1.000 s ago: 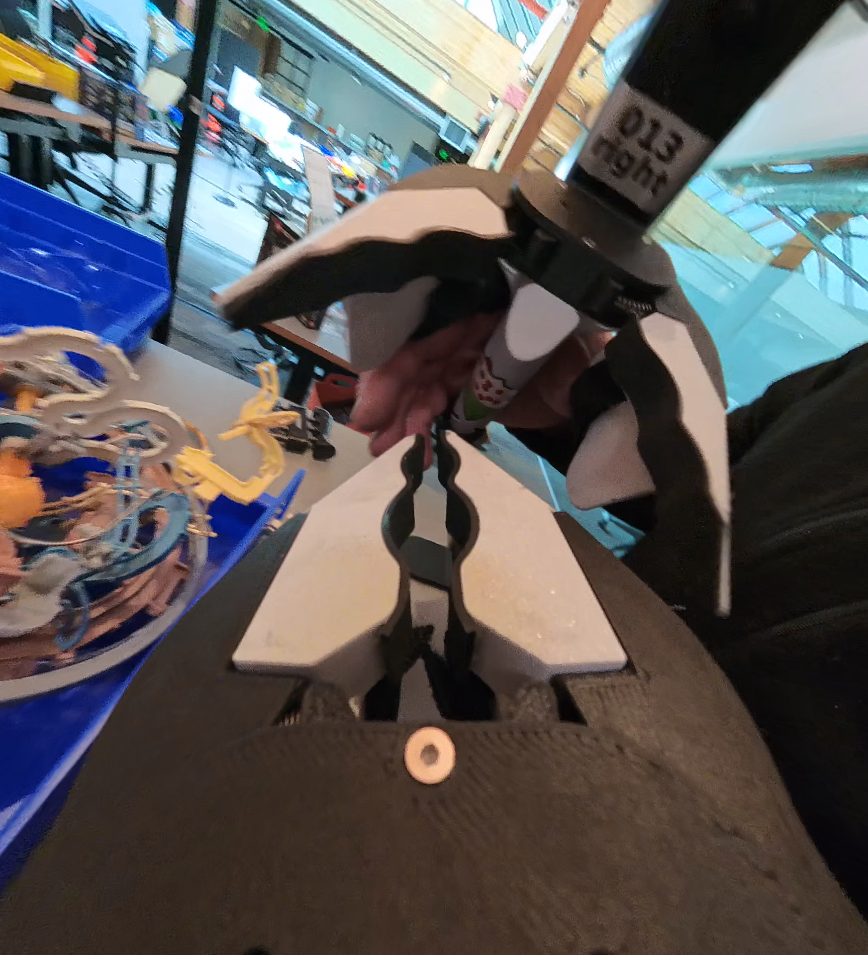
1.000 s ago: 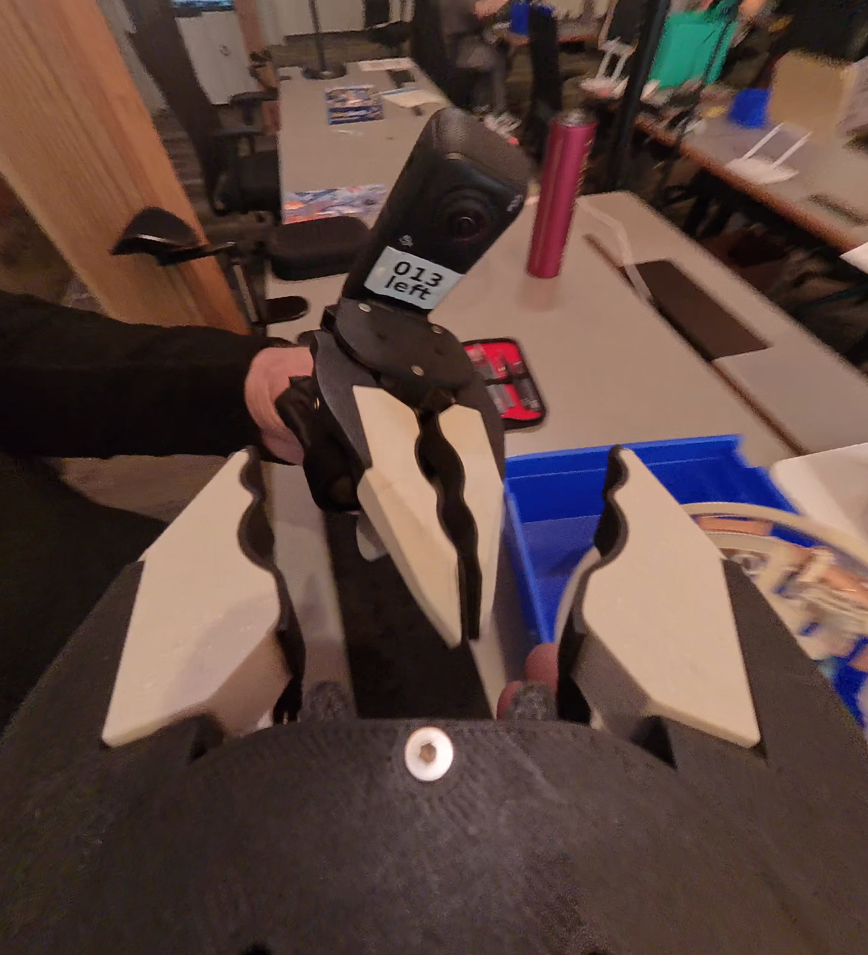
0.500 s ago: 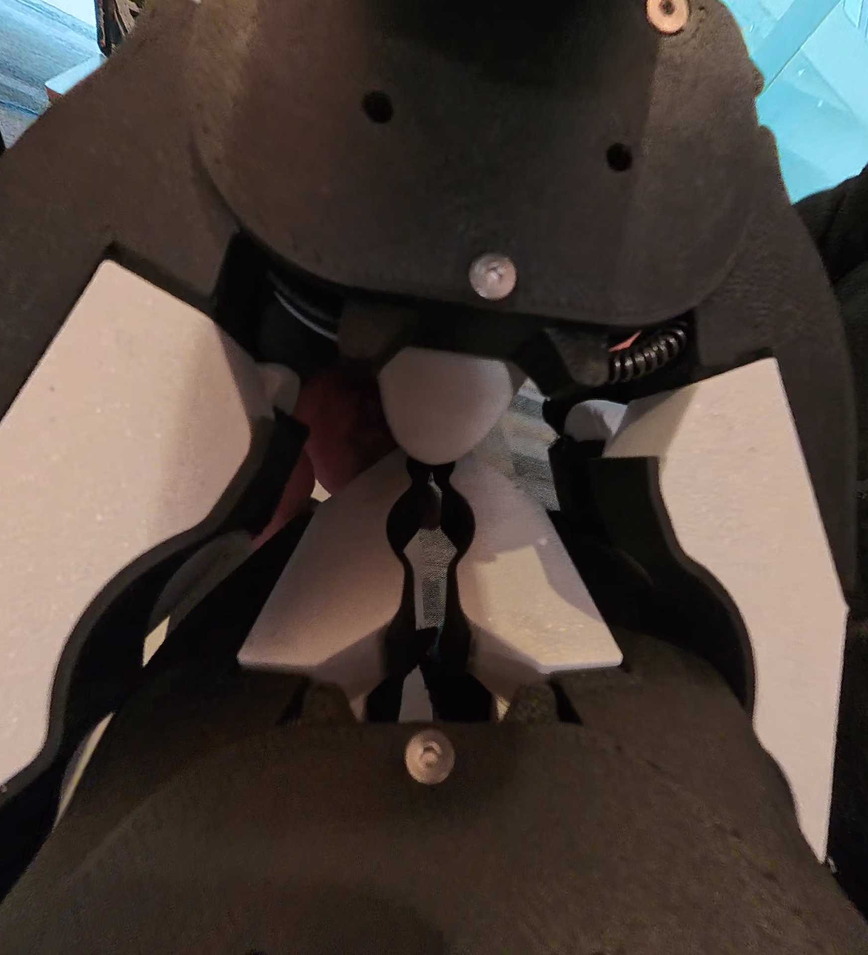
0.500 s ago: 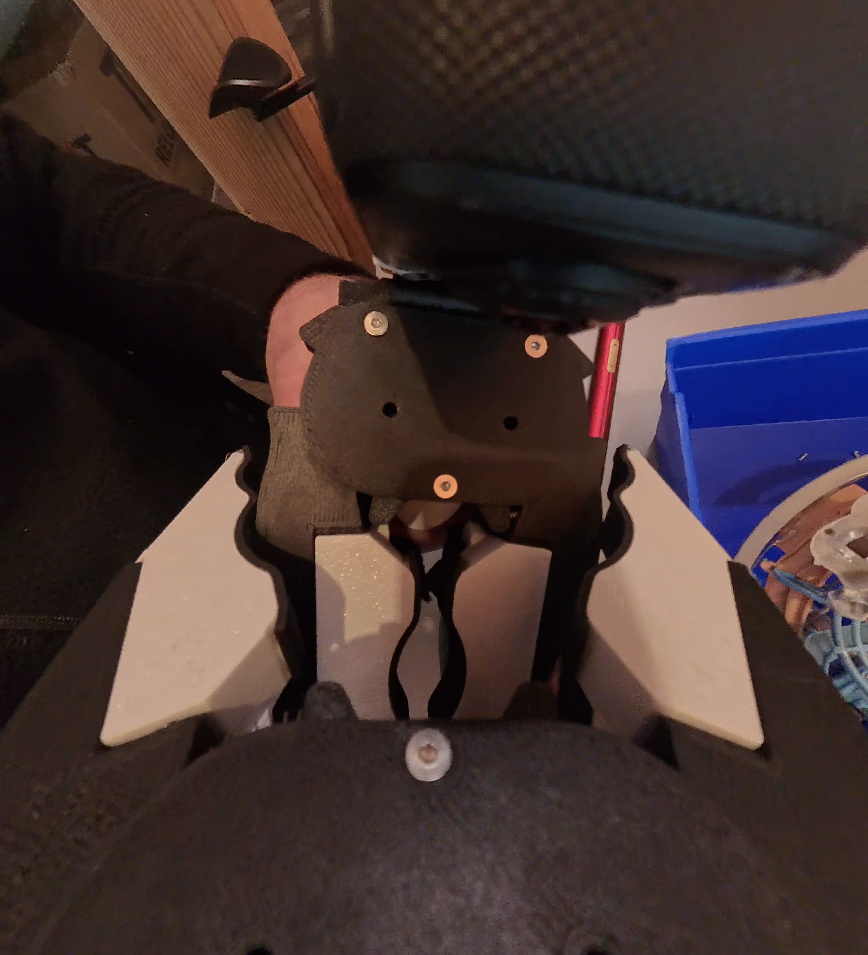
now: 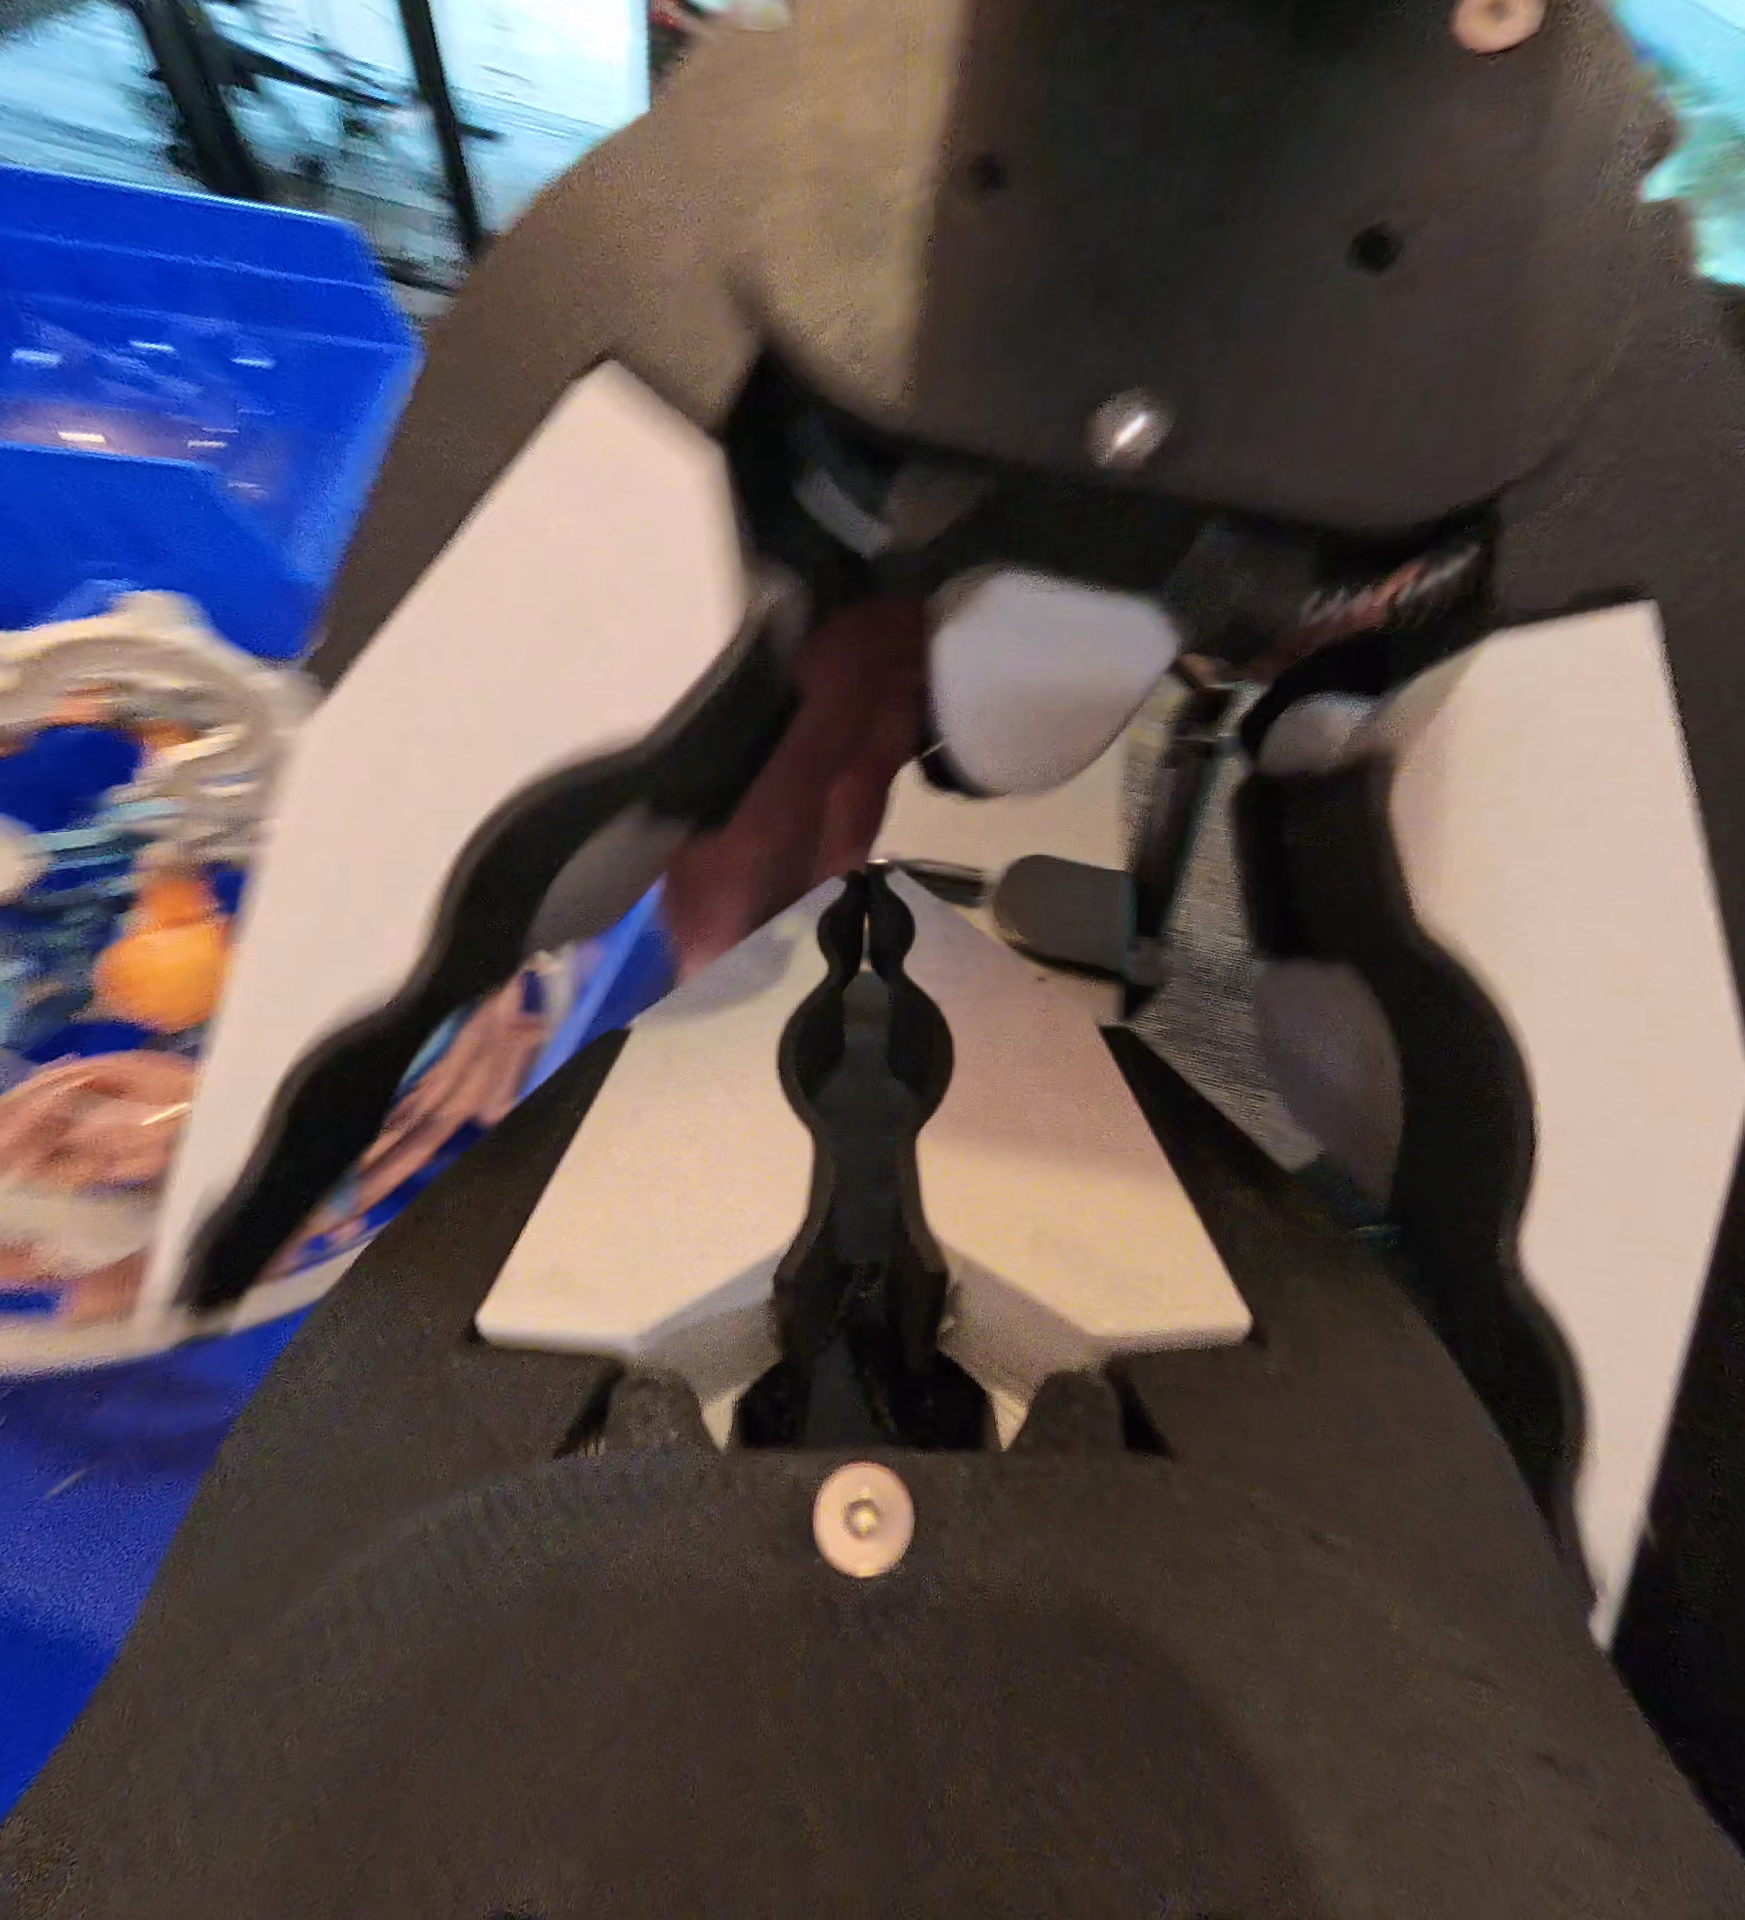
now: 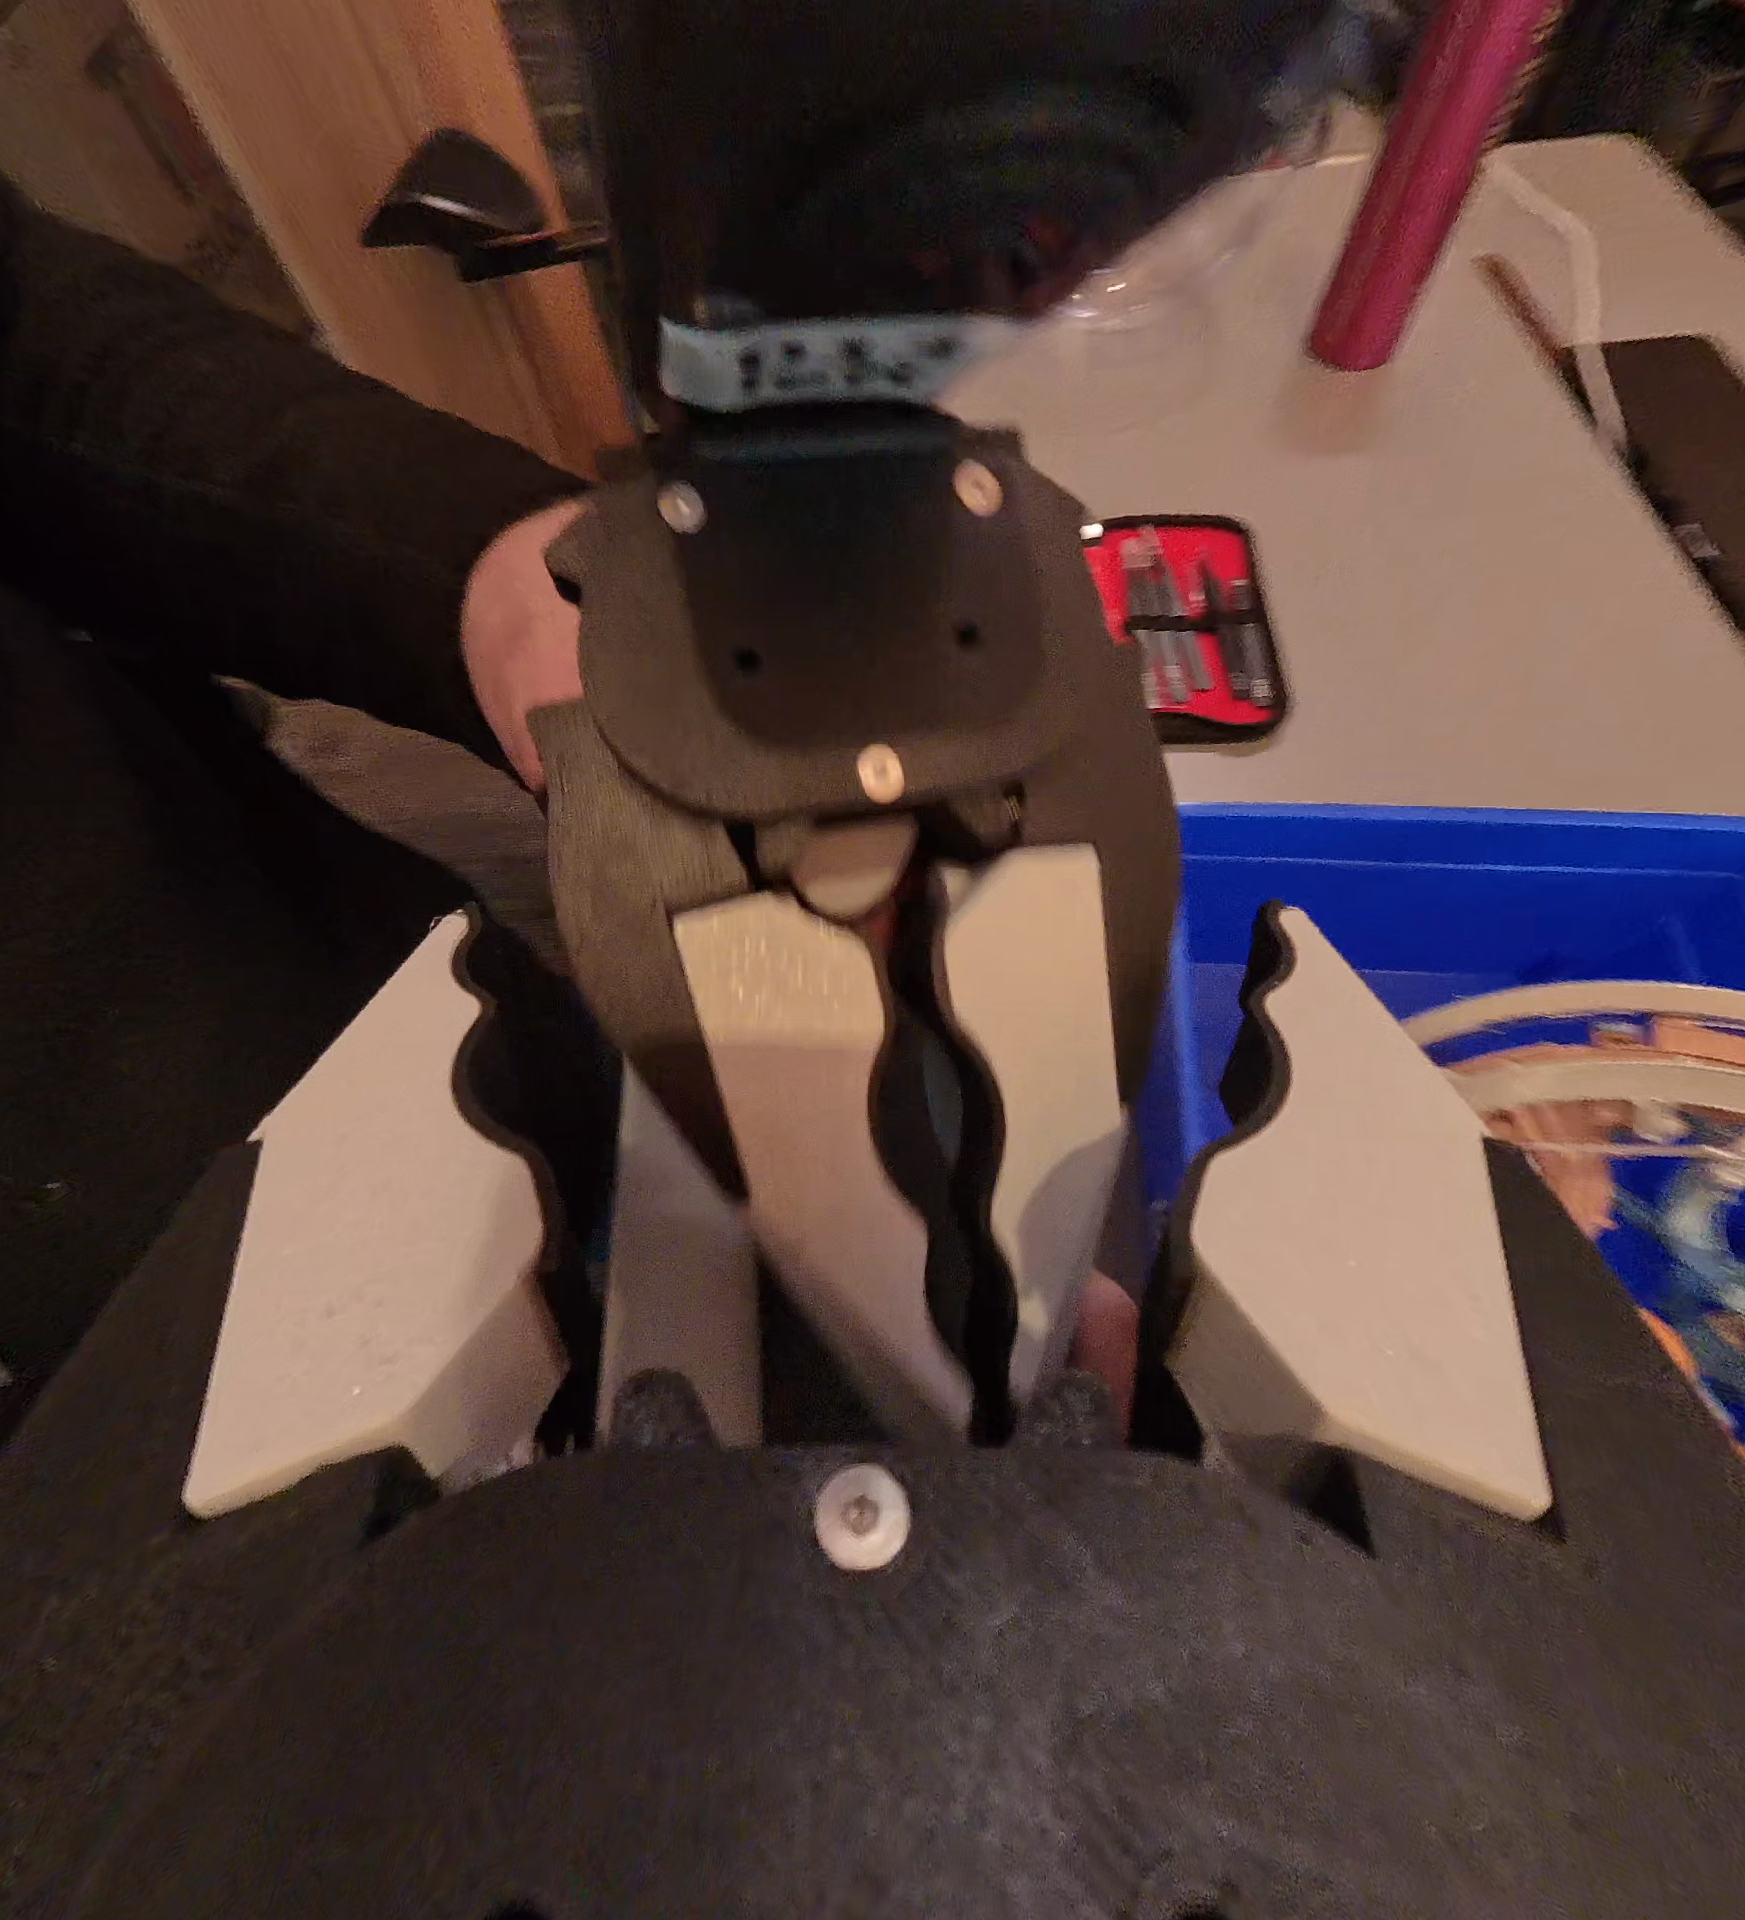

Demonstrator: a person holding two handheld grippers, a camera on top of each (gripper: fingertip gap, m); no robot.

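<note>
While both are meeting nose-to-nose over the surface (image 6: 1470,499) | left gripper (image 5: 868,883) is clenching jaws, empty | right gripper (image 6: 868,925) is gaping, jaws straddling it | blue bin (image 6: 1470,862) is sitting just beside

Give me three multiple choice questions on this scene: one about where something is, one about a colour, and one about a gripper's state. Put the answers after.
1. Where is the left gripper relative to the right gripper?
A. Between the right gripper's two fingers
B. Lying on the floor
C. Out of the right wrist view

2. What colour is the upright cylinder on the table?
A. Green
B. Magenta
C. Yellow

3. How do the left gripper's fingers stand?
A. Spread wide
B. Shut, tips together
C. Clamped on a cup

Answers:
1. A: the right wrist view shows its own spread fingers on either side of the left gripper.
2. B: it shows magenta at the top right of that view.
3. B: in the left wrist view the fingertips meet.
</note>
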